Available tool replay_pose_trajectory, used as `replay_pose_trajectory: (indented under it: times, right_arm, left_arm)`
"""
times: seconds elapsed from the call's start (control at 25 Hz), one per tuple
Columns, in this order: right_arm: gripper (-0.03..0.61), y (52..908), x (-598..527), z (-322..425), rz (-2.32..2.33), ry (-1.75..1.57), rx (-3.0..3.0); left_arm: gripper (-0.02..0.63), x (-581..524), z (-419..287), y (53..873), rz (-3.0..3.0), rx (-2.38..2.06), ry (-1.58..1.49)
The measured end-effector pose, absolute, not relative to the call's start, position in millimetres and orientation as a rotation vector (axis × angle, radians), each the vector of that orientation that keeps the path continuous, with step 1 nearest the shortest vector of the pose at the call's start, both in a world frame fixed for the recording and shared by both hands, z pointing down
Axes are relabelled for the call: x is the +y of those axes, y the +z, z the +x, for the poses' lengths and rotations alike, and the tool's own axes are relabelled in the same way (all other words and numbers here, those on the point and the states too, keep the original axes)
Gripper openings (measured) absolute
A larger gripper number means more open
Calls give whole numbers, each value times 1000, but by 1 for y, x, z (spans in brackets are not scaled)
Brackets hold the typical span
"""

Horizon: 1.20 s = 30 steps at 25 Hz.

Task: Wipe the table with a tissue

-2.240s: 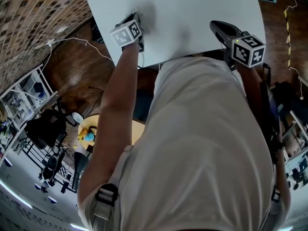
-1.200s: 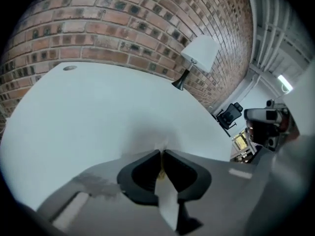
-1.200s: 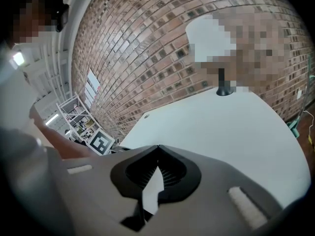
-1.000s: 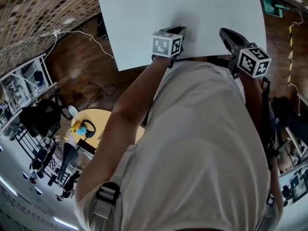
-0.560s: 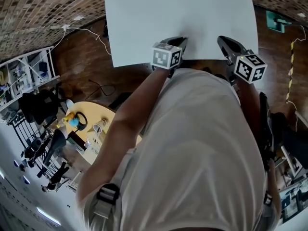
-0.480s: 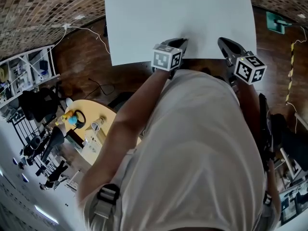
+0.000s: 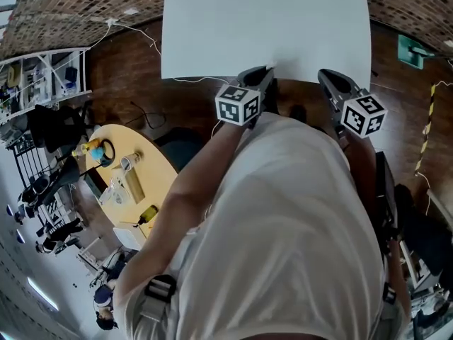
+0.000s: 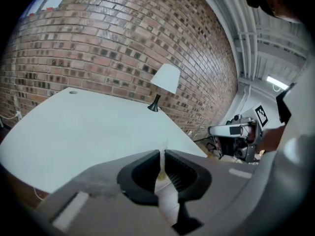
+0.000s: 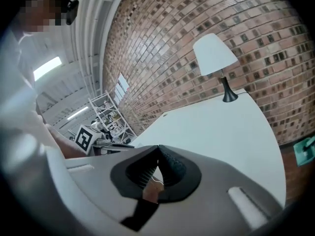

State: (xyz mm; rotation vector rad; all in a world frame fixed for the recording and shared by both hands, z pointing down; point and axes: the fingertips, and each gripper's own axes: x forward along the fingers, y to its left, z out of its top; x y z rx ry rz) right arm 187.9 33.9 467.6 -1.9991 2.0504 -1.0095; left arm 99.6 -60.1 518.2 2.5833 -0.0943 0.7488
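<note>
The white table (image 7: pixel 265 20) fills the top of the head view. My left gripper (image 7: pixel 265 73) hangs over its near edge, close to the person's body. In the left gripper view the left gripper (image 8: pixel 163 154) is shut on a thin pale strip of tissue (image 8: pixel 161 166), and a wisp pokes up past the tips. The table top (image 8: pixel 88 127) lies ahead of and below it. My right gripper (image 7: pixel 327 76) hovers at the same edge, further right. Its jaws (image 9: pixel 157 149) are shut, tips touching, with nothing between them.
A white-shaded lamp (image 8: pixel 165 80) stands at the table's far edge by the brick wall, also visible as the lamp (image 9: pixel 216 58) in the right gripper view. A round yellow table (image 7: pixel 127 183) with small items and metal shelving (image 7: pixel 49 76) are at left. Cables (image 7: pixel 134 30) cross the wooden floor.
Both grippers have drawn back from over the table top to its near edge, towards the person. The left one has also swung rightward. Both sets of jaws stay as they were.
</note>
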Motion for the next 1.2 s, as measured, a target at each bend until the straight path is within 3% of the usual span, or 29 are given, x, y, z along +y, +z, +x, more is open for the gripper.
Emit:
replay_pose_trajectory:
  times: [0.36, 1.2]
  right_arm:
    - [8, 448, 39, 144, -1953, -863, 2220]
    - [8, 418, 12, 111, -1984, -797, 2265]
  left_arm:
    - [37, -45, 56, 472, 2735, -146, 569]
    - [37, -71, 41, 471, 2745, -84, 576]
